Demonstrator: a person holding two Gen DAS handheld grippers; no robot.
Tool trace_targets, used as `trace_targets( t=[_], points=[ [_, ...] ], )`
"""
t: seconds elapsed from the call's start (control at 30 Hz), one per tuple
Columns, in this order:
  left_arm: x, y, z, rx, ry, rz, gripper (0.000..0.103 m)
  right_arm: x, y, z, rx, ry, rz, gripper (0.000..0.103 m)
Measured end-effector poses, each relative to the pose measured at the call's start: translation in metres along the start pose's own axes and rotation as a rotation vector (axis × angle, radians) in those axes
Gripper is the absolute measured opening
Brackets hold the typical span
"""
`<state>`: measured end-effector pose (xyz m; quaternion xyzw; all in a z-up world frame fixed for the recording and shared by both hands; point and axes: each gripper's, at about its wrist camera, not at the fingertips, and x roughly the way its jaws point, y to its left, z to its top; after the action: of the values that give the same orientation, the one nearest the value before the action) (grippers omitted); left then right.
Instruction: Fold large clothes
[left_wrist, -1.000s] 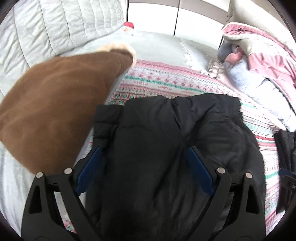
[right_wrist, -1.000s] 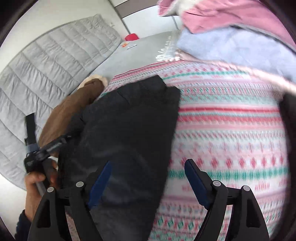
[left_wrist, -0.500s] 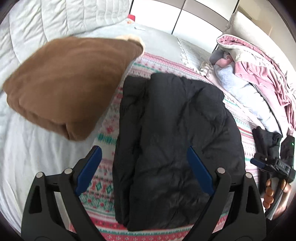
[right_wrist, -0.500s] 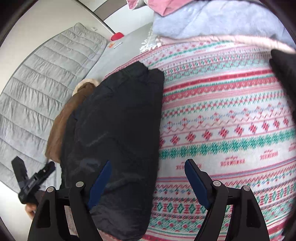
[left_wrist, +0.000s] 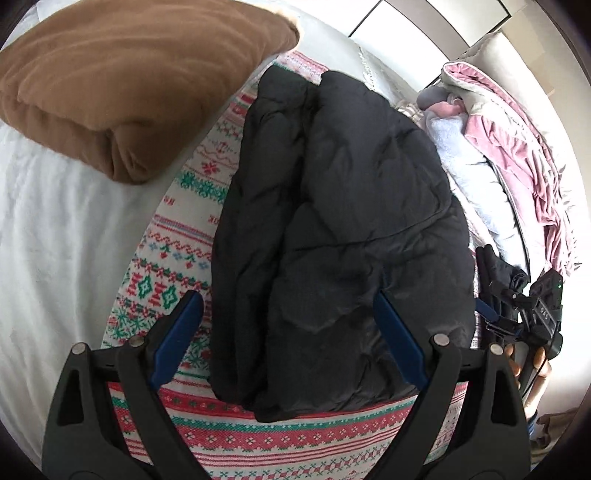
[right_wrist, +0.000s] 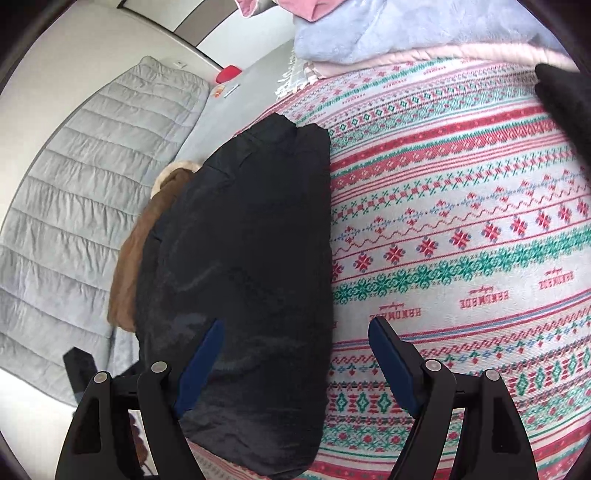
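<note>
A black puffy jacket (left_wrist: 332, 229) lies folded into a long bundle on the patterned knit blanket (left_wrist: 173, 258). My left gripper (left_wrist: 286, 306) hovers open above the jacket's near end, touching nothing. In the right wrist view the jacket (right_wrist: 251, 240) lies at the left of the blanket (right_wrist: 461, 221). My right gripper (right_wrist: 295, 332) stands open over the jacket's right edge, one finger above the jacket and the other above the blanket. The left wrist view shows the right gripper (left_wrist: 495, 317) held in a hand (left_wrist: 535, 369) at the jacket's right side.
A folded brown garment (left_wrist: 122, 85) lies left of the jacket on white bedding (left_wrist: 55, 240). A pile of pink and pale blue clothes (left_wrist: 498, 147) fills the right side. A dark garment (right_wrist: 565, 96) lies at the blanket's right edge. A grey quilted cover (right_wrist: 74, 184) runs along the left.
My left gripper has drawn back from the jacket toward its near end, so the whole bundle now shows. Both views have rolled. The right gripper has shifted only slightly.
</note>
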<state>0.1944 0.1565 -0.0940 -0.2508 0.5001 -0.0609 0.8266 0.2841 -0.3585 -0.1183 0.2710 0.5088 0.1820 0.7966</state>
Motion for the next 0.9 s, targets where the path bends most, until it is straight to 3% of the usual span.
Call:
trace_targets(
  t=[0.17,0.7,0.9],
  points=[
    [0.014,-0.001,-0.011,-0.013,0.072,-0.039,0.093,0.005,-0.002,0.001,0.015,0.015,0.005,0.082],
    [0.017,0.001,-0.018,-0.039,0.076,-0.059,0.090,0.015,-0.010,0.002,0.072,0.040,0.038,0.082],
    [0.023,0.003,-0.018,-0.049,0.078,-0.059,0.089,0.027,-0.017,0.005,0.128,0.050,0.099,0.082]
  ],
)
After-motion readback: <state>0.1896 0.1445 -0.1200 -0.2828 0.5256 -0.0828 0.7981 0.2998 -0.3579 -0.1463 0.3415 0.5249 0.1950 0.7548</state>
